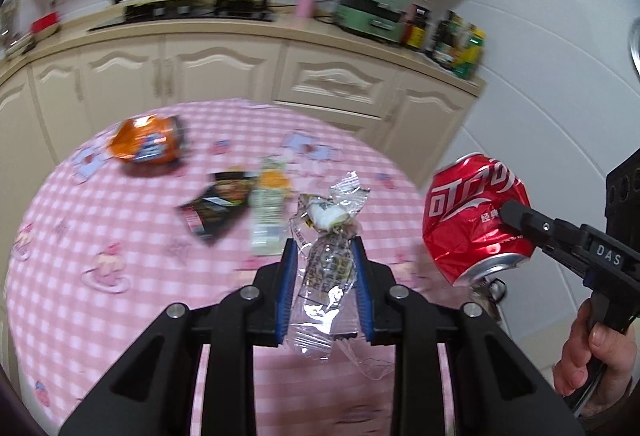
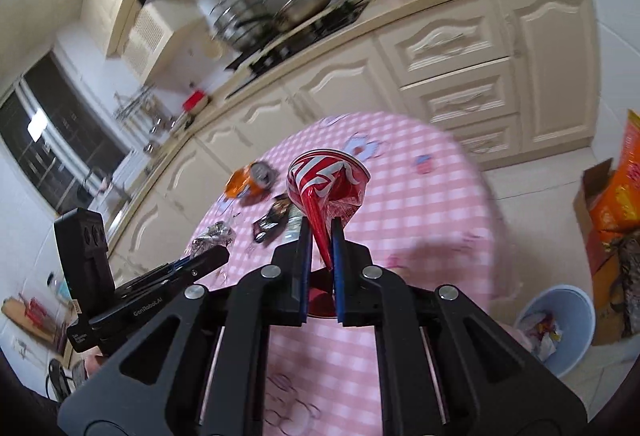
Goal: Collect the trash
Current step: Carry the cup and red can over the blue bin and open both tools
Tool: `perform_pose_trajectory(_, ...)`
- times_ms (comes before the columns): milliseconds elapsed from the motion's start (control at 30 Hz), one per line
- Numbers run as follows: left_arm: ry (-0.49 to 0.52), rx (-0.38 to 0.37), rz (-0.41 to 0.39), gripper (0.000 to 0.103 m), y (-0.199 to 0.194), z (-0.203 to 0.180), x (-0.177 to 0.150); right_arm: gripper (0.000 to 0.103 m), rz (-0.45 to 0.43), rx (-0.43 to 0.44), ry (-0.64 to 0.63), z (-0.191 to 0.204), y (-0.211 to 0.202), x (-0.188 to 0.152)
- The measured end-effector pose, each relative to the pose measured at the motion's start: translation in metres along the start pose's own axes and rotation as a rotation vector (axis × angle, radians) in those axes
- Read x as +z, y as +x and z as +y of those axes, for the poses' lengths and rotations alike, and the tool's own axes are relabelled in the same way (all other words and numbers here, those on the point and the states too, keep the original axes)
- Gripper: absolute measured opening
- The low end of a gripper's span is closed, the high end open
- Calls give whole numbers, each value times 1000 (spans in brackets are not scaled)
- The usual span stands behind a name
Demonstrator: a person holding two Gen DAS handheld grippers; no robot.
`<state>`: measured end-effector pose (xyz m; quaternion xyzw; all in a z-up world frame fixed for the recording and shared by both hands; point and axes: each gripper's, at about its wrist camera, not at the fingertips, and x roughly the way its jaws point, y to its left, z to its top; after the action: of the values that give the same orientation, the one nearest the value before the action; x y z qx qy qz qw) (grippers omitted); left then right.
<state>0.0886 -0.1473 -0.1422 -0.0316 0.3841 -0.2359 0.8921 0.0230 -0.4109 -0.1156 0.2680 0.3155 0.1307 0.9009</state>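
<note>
My left gripper (image 1: 325,250) is shut on a crumpled clear plastic wrapper (image 1: 326,264), held above the round table with the pink checked cloth (image 1: 100,236). In the left wrist view, my right gripper (image 1: 510,214) comes in from the right, shut on a crushed red cola can (image 1: 468,212). The right wrist view shows my right gripper (image 2: 321,226) pinching the flattened red can (image 2: 326,182) between its blue pads. The left gripper (image 2: 218,256) appears at the left with the wrapper (image 2: 212,236). On the table lie an orange can (image 1: 146,144), a black packet (image 1: 214,208) and a pale wrapper (image 1: 268,212).
A pale blue bin (image 2: 558,328) holding some rubbish stands on the floor right of the table. Beside it is a cardboard box with an orange bag (image 2: 628,192). Cream kitchen cabinets (image 1: 224,68) with pots, a green appliance (image 1: 370,12) and bottles run behind the table.
</note>
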Motion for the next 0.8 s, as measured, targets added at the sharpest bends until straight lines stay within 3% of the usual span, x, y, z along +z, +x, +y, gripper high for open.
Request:
perform_pose_trajectory(233, 125, -123, 42, 26, 22, -86, -1, 10, -106, -127, 119, -73, -74, -8)
perform_pose_trajectory(367, 214, -209, 111, 26, 54, -147, -11, 10, -136, -216, 220, -124, -106, -25)
perform_pose_trajectory(600, 335, -311, 308, 26, 130, -234, -52, 10, -104, -328, 373, -200, -114, -58)
perform_pose_trajectory(800, 364, -319, 466, 26, 196, -266, -80, 10, -47, -372, 488, -254, -94, -83)
